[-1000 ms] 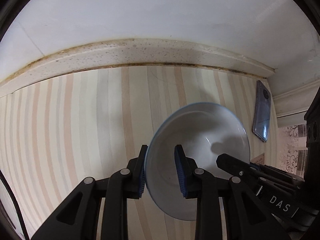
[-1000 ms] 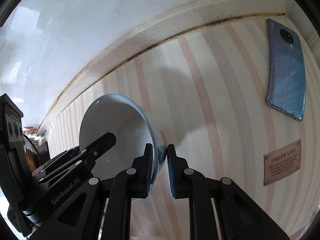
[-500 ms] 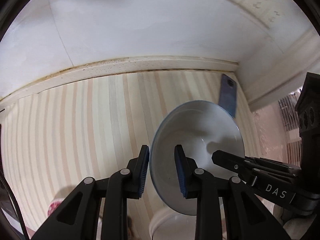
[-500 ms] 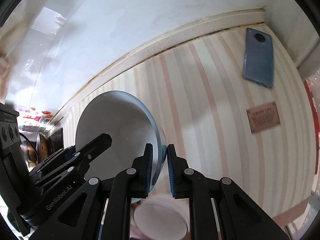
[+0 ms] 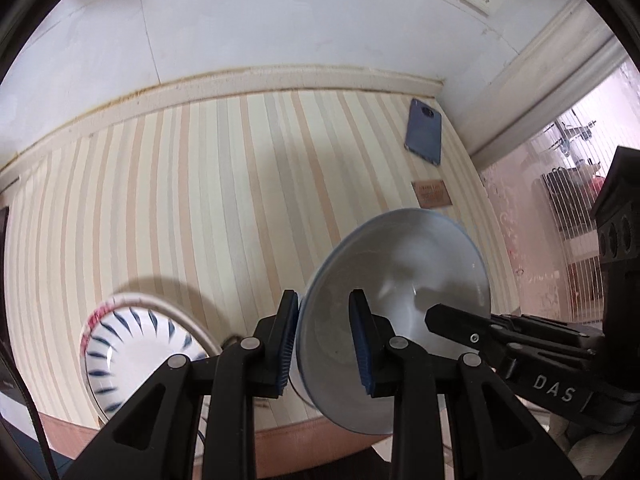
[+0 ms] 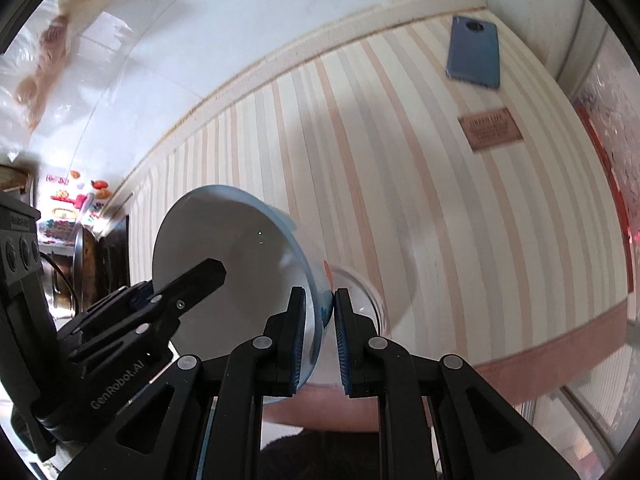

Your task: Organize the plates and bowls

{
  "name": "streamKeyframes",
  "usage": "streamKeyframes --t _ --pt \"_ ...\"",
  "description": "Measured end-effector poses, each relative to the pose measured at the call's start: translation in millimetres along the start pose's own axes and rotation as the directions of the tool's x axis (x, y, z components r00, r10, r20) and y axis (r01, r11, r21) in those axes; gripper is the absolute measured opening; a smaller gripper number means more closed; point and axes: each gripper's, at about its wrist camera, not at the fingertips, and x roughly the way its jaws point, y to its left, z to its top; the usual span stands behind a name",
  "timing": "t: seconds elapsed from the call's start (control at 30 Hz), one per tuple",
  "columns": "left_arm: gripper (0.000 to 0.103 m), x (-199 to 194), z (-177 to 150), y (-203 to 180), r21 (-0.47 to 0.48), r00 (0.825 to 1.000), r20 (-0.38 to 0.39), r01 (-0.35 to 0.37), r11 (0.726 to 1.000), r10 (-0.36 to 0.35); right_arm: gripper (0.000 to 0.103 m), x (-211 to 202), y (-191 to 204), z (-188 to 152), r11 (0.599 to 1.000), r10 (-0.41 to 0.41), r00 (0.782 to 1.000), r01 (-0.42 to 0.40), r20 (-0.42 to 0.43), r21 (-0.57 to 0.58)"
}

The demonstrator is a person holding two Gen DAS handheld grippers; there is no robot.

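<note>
White bowl (image 5: 396,300), tilted, held in air above striped counter (image 5: 200,200) near its front edge. Left gripper (image 5: 324,340) fingers pinching bowl's near-left rim; right gripper (image 6: 320,324) fingers pinching opposite rim. Patterned bowl (image 5: 132,344) on counter, lower left. Phone (image 5: 424,132) & brown tag (image 5: 433,194) far right.

The held bowl (image 5: 394,312) has lifted back, revealing a patterned bowl (image 5: 132,344) below.

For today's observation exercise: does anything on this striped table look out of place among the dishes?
Yes: a blue phone lies at the table's far corner, no dish. The white bowl is tilted on edge, clamped by both grippers.
</note>
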Motion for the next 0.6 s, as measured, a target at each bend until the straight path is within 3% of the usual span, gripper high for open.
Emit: streamKeyframes --t 0.23,0.6 --pt "0.024 18.0 -23.6 -1.8 0.007 0.999 -0.051 -0.010 1.000 0.011 0.016 19.8 -14.8 -23.2 1.000 -0.004 0.999 0.005 -0.041 0.028" --pt "0.024 51.7 -35.7 2.8 0.015 0.991 -0.124 -0.044 0.999 0.045 0.016 52.1 -32.7 -28.5 0.998 -0.015 0.993 0.021 -0.113 0.053"
